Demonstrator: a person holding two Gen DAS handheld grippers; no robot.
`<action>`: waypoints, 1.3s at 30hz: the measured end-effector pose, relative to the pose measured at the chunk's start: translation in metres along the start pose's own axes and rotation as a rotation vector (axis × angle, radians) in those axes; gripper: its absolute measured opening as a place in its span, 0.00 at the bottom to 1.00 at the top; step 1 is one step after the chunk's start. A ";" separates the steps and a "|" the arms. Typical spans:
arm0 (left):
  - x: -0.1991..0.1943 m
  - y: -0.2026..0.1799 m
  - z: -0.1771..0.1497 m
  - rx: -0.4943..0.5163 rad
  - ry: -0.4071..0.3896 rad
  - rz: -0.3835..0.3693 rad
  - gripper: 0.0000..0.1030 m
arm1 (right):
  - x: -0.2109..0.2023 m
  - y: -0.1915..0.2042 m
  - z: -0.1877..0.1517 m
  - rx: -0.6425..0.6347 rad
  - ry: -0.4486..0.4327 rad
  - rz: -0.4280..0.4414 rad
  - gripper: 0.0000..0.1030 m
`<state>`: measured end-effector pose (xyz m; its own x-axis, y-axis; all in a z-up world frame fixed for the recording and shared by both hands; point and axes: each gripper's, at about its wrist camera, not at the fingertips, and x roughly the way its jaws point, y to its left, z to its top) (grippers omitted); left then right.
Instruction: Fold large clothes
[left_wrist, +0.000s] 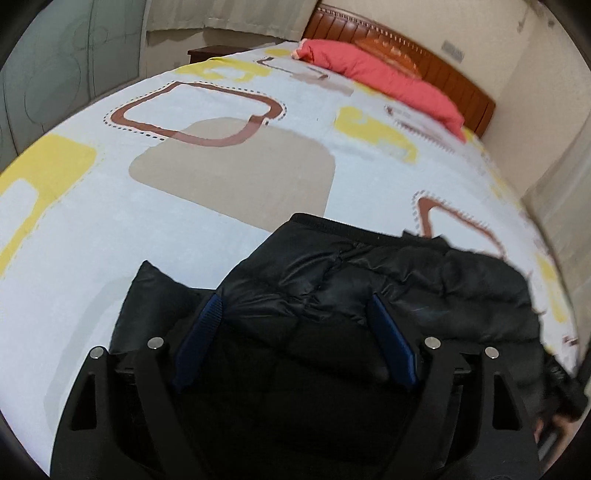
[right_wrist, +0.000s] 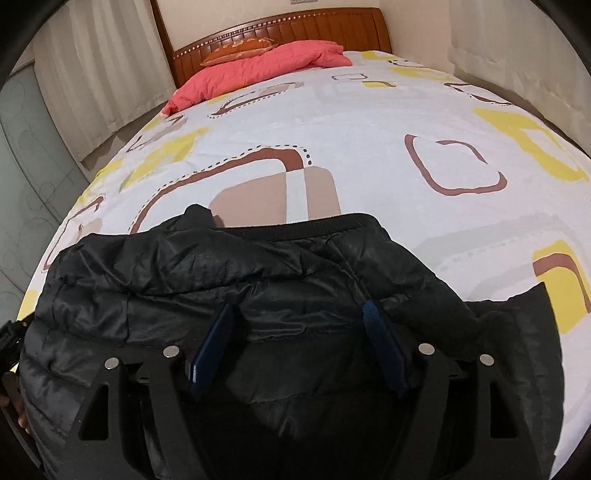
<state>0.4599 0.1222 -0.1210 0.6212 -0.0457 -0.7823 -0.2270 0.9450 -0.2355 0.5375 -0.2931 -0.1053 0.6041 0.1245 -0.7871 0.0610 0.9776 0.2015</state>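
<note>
Black, shiny quilted fabric fills the near end of the bed: a puffer jacket (left_wrist: 388, 280) lies bunched on the patterned sheet (left_wrist: 221, 221), its ribbed hem toward the headboard and one padded part poking out to the side. The left claw (left_wrist: 295, 314) points down over the jacket with its blue-padded fingers (left_wrist: 212, 314) spread wide, one on each side of a puffy fold; the cloth bulges between them, and I cannot make out the pads squeezing it, so it reads as apart around the fabric. The right claw (right_wrist: 301, 321) is set the same way over another part of the jacket (right_wrist: 221, 280), its fingers (right_wrist: 373, 317) wide and resting against the creased shell, a stretch of fabric between them and no clear pinch. The jacket lies across the foot of the bed (right_wrist: 369, 155), well apart from the coral-pink quilt (right_wrist: 258, 70) heaped along the wooden headboard (right_wrist: 280, 29), where an orange cushion (right_wrist: 240, 50) peeks out behind the quilt. The sheet is white with yellow, brown and beige rounded squares. Pale curtains (right_wrist: 103, 66) hang beside the bed, and a dark nightstand (left_wrist: 210, 51) shows past the far corner in the left view.
</note>
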 end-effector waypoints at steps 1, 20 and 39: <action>0.000 -0.001 0.000 0.009 0.002 0.006 0.80 | 0.001 -0.001 -0.001 0.003 -0.003 0.002 0.71; -0.121 0.078 -0.067 -0.329 -0.045 -0.148 0.80 | -0.121 -0.059 -0.042 0.120 -0.062 -0.012 0.70; -0.155 0.105 -0.214 -0.688 -0.004 -0.341 0.80 | -0.153 -0.137 -0.178 0.614 -0.005 0.250 0.70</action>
<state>0.1796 0.1588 -0.1477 0.7427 -0.2963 -0.6005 -0.4374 0.4644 -0.7701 0.2959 -0.4156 -0.1162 0.6622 0.3330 -0.6713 0.3592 0.6451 0.6744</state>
